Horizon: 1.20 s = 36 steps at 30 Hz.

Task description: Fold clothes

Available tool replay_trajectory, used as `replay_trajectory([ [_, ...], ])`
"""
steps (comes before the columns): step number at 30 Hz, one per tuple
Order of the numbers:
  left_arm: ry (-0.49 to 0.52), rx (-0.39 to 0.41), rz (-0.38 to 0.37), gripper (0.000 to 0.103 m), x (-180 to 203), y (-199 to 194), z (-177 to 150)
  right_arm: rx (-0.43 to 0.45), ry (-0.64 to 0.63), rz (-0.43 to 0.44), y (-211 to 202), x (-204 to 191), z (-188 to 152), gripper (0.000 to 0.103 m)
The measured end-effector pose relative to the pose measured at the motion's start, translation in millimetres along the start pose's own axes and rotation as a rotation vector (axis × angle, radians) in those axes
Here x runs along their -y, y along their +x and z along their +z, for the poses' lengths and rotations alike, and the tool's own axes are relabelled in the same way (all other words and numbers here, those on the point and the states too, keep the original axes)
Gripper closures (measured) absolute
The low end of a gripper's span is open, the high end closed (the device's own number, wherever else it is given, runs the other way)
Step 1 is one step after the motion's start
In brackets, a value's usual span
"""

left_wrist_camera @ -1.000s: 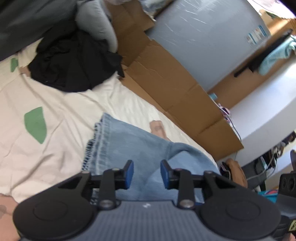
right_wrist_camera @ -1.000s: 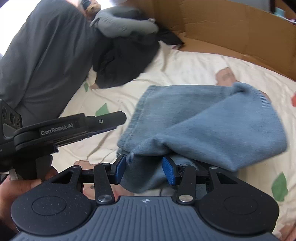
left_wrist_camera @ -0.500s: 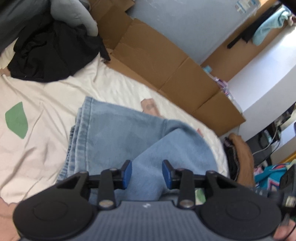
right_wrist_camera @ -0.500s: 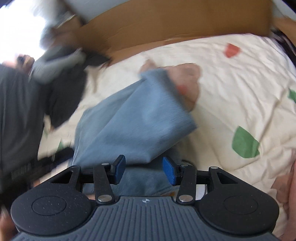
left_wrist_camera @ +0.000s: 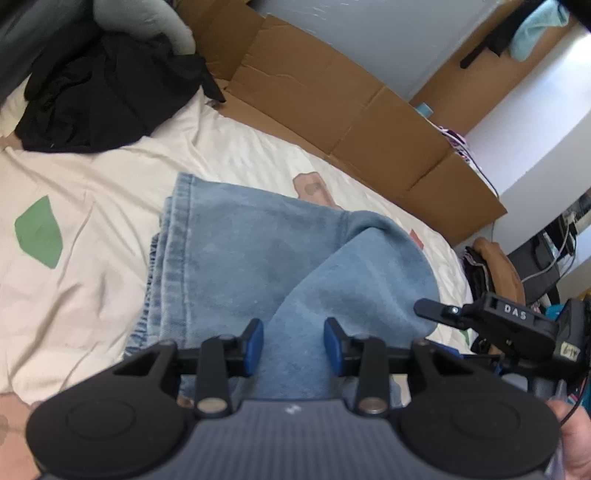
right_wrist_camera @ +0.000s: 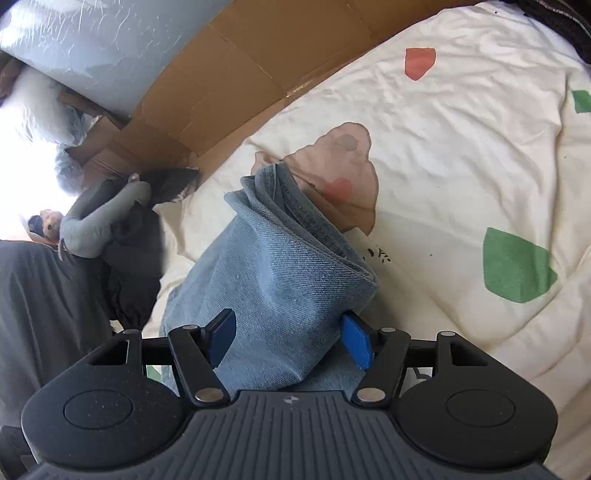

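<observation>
Light blue jeans (left_wrist_camera: 236,258) lie folded on the cream bedsheet (left_wrist_camera: 74,295), and one thick fold rises up to my left gripper (left_wrist_camera: 293,341). That gripper is shut on the fold, with denim filling the gap between its blue pads. The right wrist view shows the jeans (right_wrist_camera: 280,266) bunched into a roll that runs between the spread fingers of my right gripper (right_wrist_camera: 290,339), which stands open around the denim. My right gripper (left_wrist_camera: 432,308) also shows side-on by the jeans' right edge.
A pile of black clothes (left_wrist_camera: 96,92) and a grey garment (left_wrist_camera: 147,22) lie at the bed's far left. Flattened cardboard (left_wrist_camera: 332,110) lines the far edge. The sheet (right_wrist_camera: 461,147) has green, red and pink patches. A person's hand (left_wrist_camera: 576,443) holds a gripper at lower right.
My right gripper's fingers have spread wider around the denim, and it has swung right over the sheet. My left gripper kept its grip and drew the fold nearer.
</observation>
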<state>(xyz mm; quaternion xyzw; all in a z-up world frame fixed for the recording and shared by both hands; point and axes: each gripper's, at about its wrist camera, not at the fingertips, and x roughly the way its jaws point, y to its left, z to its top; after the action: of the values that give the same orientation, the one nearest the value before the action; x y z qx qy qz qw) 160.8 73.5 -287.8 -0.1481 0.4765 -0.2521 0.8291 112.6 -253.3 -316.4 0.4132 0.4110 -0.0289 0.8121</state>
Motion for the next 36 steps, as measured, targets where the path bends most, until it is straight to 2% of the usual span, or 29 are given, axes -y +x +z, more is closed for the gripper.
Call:
replay_trajectory([
  [4, -0.014, -0.001, 0.001, 0.065, -5, -1, -2, 0.009, -0.021, 0.021, 4, -2, 2, 0.039],
  [5, -0.014, 0.000, 0.002, 0.065, -6, -1, -2, 0.015, -0.037, 0.021, 4, -5, 2, 0.047],
  [6, -0.013, 0.002, 0.003, 0.065, -7, -2, -2, 0.024, -0.054, 0.019, 2, -8, 3, 0.060],
  [7, -0.014, 0.005, 0.004, 0.065, -7, -3, -1, 0.033, -0.071, 0.016, 0, -12, 5, 0.065],
  [8, -0.017, 0.009, 0.006, 0.065, -8, -4, -1, 0.043, -0.083, 0.015, -3, -15, 6, 0.075],
  [16, -0.026, 0.048, 0.003, 0.065, -16, -14, 16, 0.079, -0.190, 0.112, -16, -63, 23, 0.087],
  [21, -0.031, 0.076, 0.004, 0.065, -21, -20, 26, 0.070, -0.230, 0.145, -10, -88, 29, 0.103],
  [32, -0.074, 0.092, 0.000, 0.065, -33, -22, 28, 0.041, -0.300, 0.177, 8, -130, 37, 0.103],
  [36, -0.048, 0.076, -0.003, 0.065, -26, -19, 28, 0.047, -0.262, 0.150, -5, -116, 31, 0.102],
])
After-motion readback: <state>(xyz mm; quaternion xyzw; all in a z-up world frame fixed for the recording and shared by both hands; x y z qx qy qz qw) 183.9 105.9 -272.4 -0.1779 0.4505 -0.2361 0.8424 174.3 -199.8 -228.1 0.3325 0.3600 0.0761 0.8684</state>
